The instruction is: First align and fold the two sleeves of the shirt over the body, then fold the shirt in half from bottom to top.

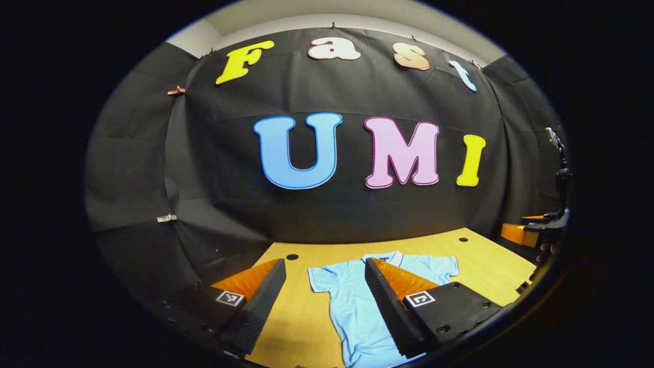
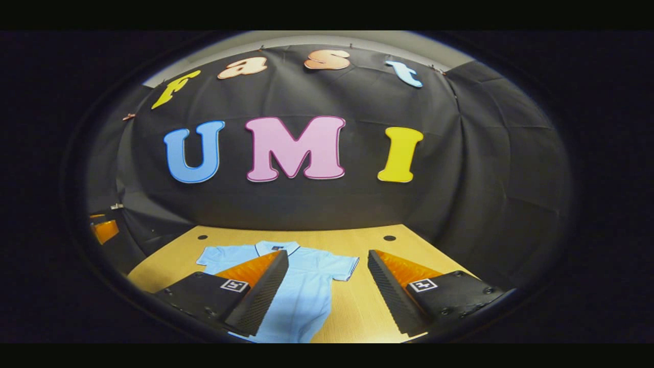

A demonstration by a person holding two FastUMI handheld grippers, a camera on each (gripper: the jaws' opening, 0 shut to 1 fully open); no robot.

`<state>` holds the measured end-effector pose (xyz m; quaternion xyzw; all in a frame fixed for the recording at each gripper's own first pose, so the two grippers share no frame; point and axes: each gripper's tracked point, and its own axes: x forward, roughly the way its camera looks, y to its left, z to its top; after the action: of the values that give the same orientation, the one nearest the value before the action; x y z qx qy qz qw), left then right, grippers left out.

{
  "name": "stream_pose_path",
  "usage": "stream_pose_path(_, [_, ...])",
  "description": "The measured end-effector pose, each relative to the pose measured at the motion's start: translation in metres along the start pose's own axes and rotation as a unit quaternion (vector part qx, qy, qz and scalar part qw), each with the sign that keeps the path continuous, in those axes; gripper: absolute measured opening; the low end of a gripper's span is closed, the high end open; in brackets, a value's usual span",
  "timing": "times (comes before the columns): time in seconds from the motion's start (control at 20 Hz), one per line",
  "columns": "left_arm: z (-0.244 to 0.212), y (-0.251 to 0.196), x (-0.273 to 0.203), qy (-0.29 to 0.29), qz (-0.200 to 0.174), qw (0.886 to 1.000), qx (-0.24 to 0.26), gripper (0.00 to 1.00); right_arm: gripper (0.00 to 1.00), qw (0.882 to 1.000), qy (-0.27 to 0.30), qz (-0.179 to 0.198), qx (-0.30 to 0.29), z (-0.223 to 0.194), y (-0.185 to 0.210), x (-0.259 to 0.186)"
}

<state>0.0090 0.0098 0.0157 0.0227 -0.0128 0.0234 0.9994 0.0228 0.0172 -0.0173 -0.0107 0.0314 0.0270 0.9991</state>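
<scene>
A light blue short-sleeved shirt (image 1: 352,312) (image 2: 306,286) lies flat on the wooden table (image 1: 296,317) (image 2: 357,306), collar (image 1: 391,255) (image 2: 276,248) toward the back wall. Both sleeves (image 1: 319,278) (image 1: 444,266) are spread out to the sides. My left gripper (image 1: 325,263) hovers open above the shirt's left half, nothing between its fingers. My right gripper (image 2: 327,254) hovers open over the shirt's right side near the sleeve (image 2: 342,268), also holding nothing. In the left gripper view, the right gripper (image 1: 541,230) appears at the far right edge with a hand under it.
The table has small dark holes near its back corners (image 1: 292,256) (image 2: 390,238). Black cloth closes off the back and sides. Bare wood runs on both sides of the shirt. In the right gripper view, the other gripper (image 2: 104,230) peeks in at the far left.
</scene>
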Motion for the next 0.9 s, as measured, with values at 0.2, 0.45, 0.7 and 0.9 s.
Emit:
stream_pose_path(0.2, [0.002, 0.003, -0.009, -0.002, 0.008, 1.000, -0.017, 0.98, 0.98, 1.000, -0.017, 0.017, -0.012, 0.008, 0.015, 0.000])
stream_pose_path(0.45, [0.004, -0.002, -0.010, -0.008, -0.003, 1.000, -0.021, 0.99, 0.98, 0.999, -0.029, 0.023, -0.014, 0.018, 0.025, -0.006])
stream_pose_path(0.7, [-0.002, -0.014, 0.001, -0.002, -0.024, 0.999, -0.025, 0.98, 0.97, 0.999, -0.037, 0.009, -0.021, 0.022, 0.009, 0.006])
stream_pose_path(0.9, [-0.004, -0.023, 0.017, 0.010, -0.036, 0.999, -0.023, 0.98, 0.97, 1.000, -0.002, 0.012, -0.020, 0.004, -0.006, 0.051])
